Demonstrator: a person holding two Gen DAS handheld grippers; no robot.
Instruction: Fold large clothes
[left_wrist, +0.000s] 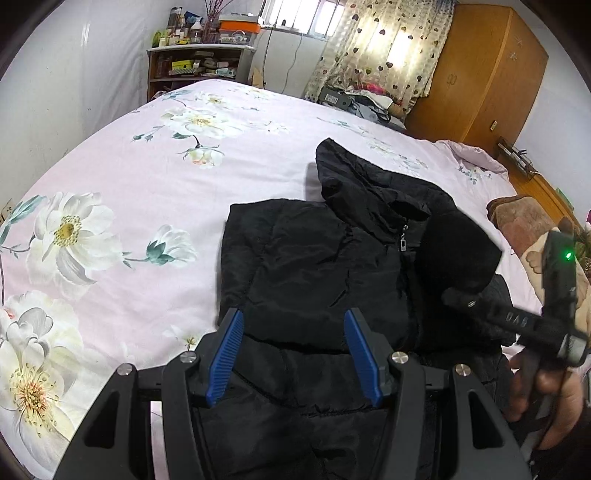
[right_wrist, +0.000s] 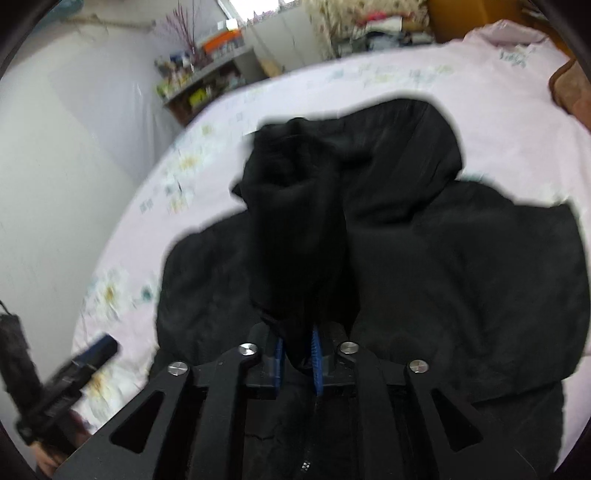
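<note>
Between the blue pads of the right gripper (right_wrist: 297, 363) a bunch of black cloth — a sleeve (right_wrist: 295, 221) by the look of it, rising from the narrow jaws and draped forward over the jacket (right_wrist: 461, 266); pads close on the cloth, though whether pressing or just letting go cannot be told through the blur. Beyond that, the jacket body spread wide on the bed (right_wrist: 498, 74), hood end farthest off. In the left view, left gripper (left_wrist: 293, 354) wide apart with nothing between its pads, hovering over the near hem. Long axis of the jacket straight ahead from both grippers, hem near, hood far — with the zip pull (left_wrist: 402, 245) about midway. Sleeve side nearer the right hand (left_wrist: 546, 398); likely next, laying that sleeve flat across the chest
</note>
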